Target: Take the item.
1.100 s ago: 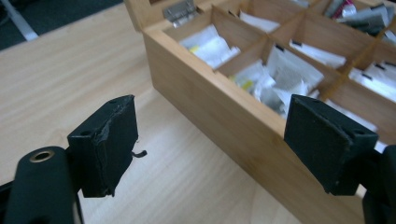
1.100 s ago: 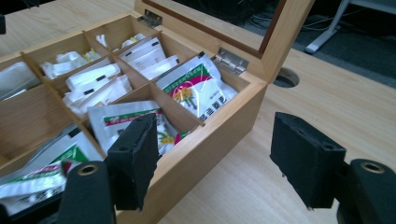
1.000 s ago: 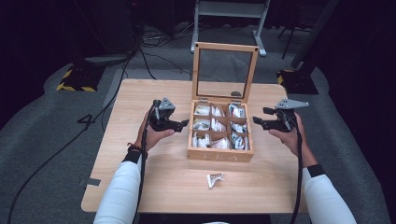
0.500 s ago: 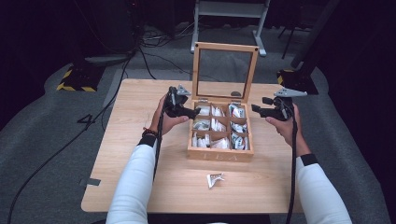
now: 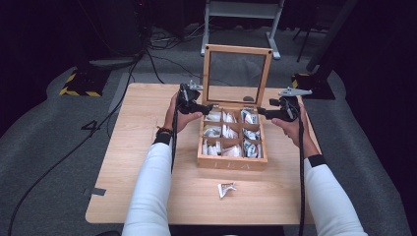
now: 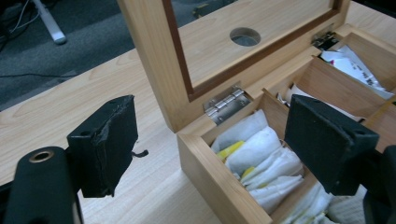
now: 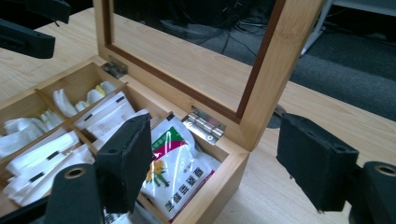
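Note:
A wooden compartment box (image 5: 231, 162) full of white tea sachets stands mid-table, its glass-windowed lid (image 5: 238, 49) upright at the back. My left gripper (image 5: 209, 105) is open at the box's back left corner; in the left gripper view its jaws (image 6: 212, 121) stand either side of that corner and hinge (image 6: 226, 101), touching nothing. My right gripper (image 5: 260, 112) is open at the back right corner. Its jaws (image 7: 217, 135) have just been opening, with the corner, a hinge (image 7: 203, 125) and a green-and-magenta sachet (image 7: 175, 168) between them, untouched.
One loose crumpled sachet (image 5: 226, 189) lies on the table (image 5: 137, 147) in front of the box. Behind the table are a metal stand (image 5: 243, 10), floor cables (image 5: 162, 42) and yellow-black striped bases (image 5: 78, 86). A round hole (image 6: 245, 36) in the tabletop shows through the lid.
Both hands have moved away from the person along the box's sides, from beside its middle to its back corners by the hinges. The box and loose sachet have not moved.

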### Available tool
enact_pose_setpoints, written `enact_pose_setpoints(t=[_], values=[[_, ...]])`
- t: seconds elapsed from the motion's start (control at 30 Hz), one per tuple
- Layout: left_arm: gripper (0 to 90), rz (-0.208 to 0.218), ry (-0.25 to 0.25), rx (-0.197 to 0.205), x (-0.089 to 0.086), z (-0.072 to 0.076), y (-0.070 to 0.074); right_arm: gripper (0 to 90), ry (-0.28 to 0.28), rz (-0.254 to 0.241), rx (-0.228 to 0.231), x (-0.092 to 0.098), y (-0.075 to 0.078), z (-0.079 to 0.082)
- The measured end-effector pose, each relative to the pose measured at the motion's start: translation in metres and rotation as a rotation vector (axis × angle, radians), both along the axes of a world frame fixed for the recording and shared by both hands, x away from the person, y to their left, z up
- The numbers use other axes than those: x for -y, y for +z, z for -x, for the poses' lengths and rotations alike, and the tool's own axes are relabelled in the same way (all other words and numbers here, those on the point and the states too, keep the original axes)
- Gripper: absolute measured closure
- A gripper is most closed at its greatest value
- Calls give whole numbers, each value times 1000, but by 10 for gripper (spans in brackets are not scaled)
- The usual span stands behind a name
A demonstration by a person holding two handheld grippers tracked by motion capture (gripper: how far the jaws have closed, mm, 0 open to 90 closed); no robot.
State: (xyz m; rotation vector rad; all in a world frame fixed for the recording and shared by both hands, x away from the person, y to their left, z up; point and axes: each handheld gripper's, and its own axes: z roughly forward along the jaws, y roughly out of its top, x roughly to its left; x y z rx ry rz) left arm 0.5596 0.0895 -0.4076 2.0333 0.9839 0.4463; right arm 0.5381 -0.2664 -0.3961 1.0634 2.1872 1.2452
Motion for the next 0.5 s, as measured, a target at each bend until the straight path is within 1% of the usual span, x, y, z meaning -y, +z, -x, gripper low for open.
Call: enact_pose_setpoints(t=[0.03, 0.07, 0.1, 0.13, 0.17, 0.2, 0.23, 0.27, 0.3, 0.33, 0.37, 0.43, 0.47, 0.5], values=[[176, 0, 2, -6, 0, -2, 0, 270, -5, 1, -5, -1, 0, -2], [176, -4, 8, -2, 0, -4, 0, 270, -8, 1, -7, -1, 0, -4], [178, -5, 6, -6, -1, -5, 0, 270, -14, -2, -13, -2, 1, -9], [178, -1, 11, -10, -1, -7, -1, 270, -14, -2, -13, -2, 1, -9], [178, -6, 12, -12, -1, -9, -1, 270, -17, -2, -14, -4, 3, -13], [178, -8, 12, -7, -2, -11, 0, 270, -17, -2, -14, -4, 3, -13], [179, -6, 14, -15, -3, -13, 0, 272, -20, -30, -17, -5, 6, -17], [179, -7, 23, -16, -3, -15, 0, 272, -20, -30, -17, -5, 6, -17], [181, -18, 34, -14, -4, -18, 0, 277, -26, -29, -22, -7, 7, -21], [184, -18, 34, -14, -4, -18, 0, 277, -26, -29, -22, -7, 7, -21], [184, -22, 36, -15, -4, -19, 1, 277, -32, -9, -18, -8, 7, -22], [184, -11, 38, -22, -3, -22, 1, 277, -39, 6, -22, -9, 7, -26], [185, -8, 39, -25, -3, -23, 2, 279, -45, -8, -32, -10, 5, -30], [185, -11, 39, -29, -2, -24, 3, 279, -45, -8, -32, -10, 5, -30]])
